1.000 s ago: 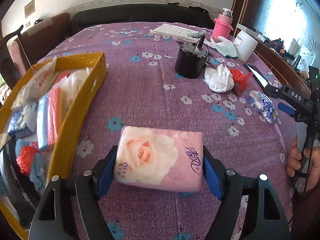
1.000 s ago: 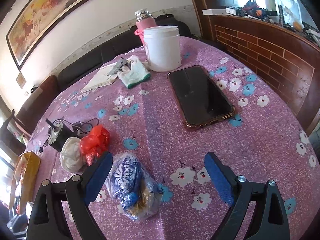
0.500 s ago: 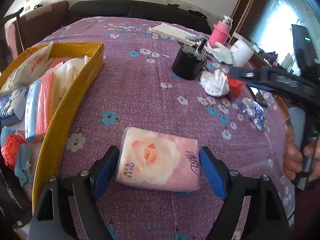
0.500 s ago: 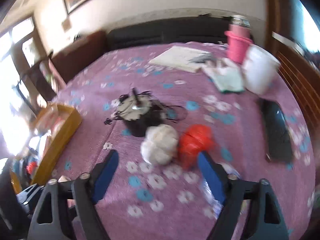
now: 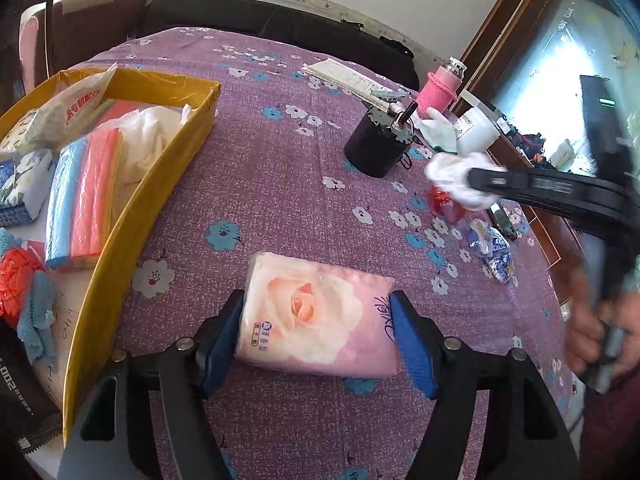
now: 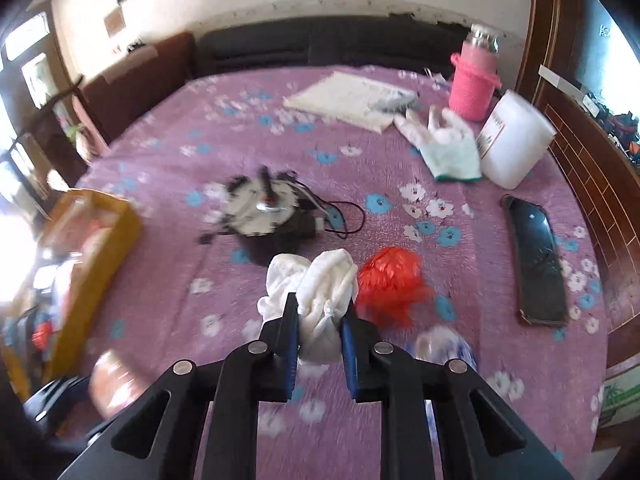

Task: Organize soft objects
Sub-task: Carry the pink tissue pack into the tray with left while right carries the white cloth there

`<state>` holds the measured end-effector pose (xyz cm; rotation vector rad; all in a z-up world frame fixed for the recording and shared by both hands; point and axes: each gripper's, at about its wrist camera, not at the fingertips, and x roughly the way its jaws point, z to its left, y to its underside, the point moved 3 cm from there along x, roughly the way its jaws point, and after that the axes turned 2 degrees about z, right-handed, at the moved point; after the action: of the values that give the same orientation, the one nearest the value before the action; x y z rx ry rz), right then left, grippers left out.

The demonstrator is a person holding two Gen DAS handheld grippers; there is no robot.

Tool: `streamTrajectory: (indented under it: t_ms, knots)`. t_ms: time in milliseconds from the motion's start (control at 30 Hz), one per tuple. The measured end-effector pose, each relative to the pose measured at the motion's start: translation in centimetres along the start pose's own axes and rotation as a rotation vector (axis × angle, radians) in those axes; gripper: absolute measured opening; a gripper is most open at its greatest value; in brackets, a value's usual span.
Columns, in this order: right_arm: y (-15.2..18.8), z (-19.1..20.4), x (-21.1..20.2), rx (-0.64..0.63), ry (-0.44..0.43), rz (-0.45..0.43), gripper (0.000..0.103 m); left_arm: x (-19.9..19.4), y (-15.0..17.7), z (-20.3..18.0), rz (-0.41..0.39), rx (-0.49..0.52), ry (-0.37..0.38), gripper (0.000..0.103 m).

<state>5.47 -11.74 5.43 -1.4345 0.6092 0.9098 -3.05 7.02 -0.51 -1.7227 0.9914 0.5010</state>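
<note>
The left tongs (image 5: 316, 320) clasp the pink tissue pack (image 5: 316, 312) across its two short ends, the pack apparently resting on the purple surface (image 5: 272, 184) just right of the yellow box (image 5: 132, 216). The right tongs (image 6: 319, 330) are clenched on the white cloth bundle (image 6: 320, 296), which sits just in front of the black round device (image 6: 268, 216), with the red plastic bag (image 6: 390, 284) touching or nearly touching it on the far side from the box.

The tissue pack looks light and squashy under a slick film wrap; a hold across the ends, low and centred, should keep it from bowing or sliding out. The cloth bundle is limp and very light, so a pinch through its bulk, as here, seems safest; loose folds may trail and catch the red bag or the device's wires.

Half a second earlier the right tongs stood wide apart, short of the cloth; now they are closed on it. The left tongs' grip on the pack is unchanged, though the view has swung so the box lies farther off.
</note>
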Motion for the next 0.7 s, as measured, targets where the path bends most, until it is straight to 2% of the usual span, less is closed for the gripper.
streamTrajectory:
  t_ms: [167, 233, 367, 433, 567, 700]
  knots:
    - [1.4, 1.8, -4.2, -0.034, -0.044, -0.047, 0.020, -2.0, 0.1, -0.4, -0.031, 0.007, 0.010, 0.069]
    - [1.9, 3.0, -5.2, -0.040, -0.083, -0.054, 0.020, -4.3, -0.1, -0.4, -0.067, -0.009, 0.050, 0.070]
    - [2.3, 6.0, -5.3, -0.050, -0.171, -0.037, 0.020, -9.3, -1.4, 1.3, -0.139, -0.037, 0.040, 0.070]
    - [2.3, 7.7, -5.2, -0.070, -0.193, -0.038, 0.020, -11.3, -2.5, 3.6, -0.167, -0.063, -0.001, 0.070]
    - [2.5, 11.6, -4.8, -0.108, -0.245, -0.033, 0.020, -13.7, -4.5, 9.9, -0.183, -0.103, -0.185, 0.070]
    - [2.0, 15.0, -3.5, -0.142, -0.273, -0.015, 0.020, -14.2, -6.3, 15.2, -0.172, -0.126, -0.327, 0.070]
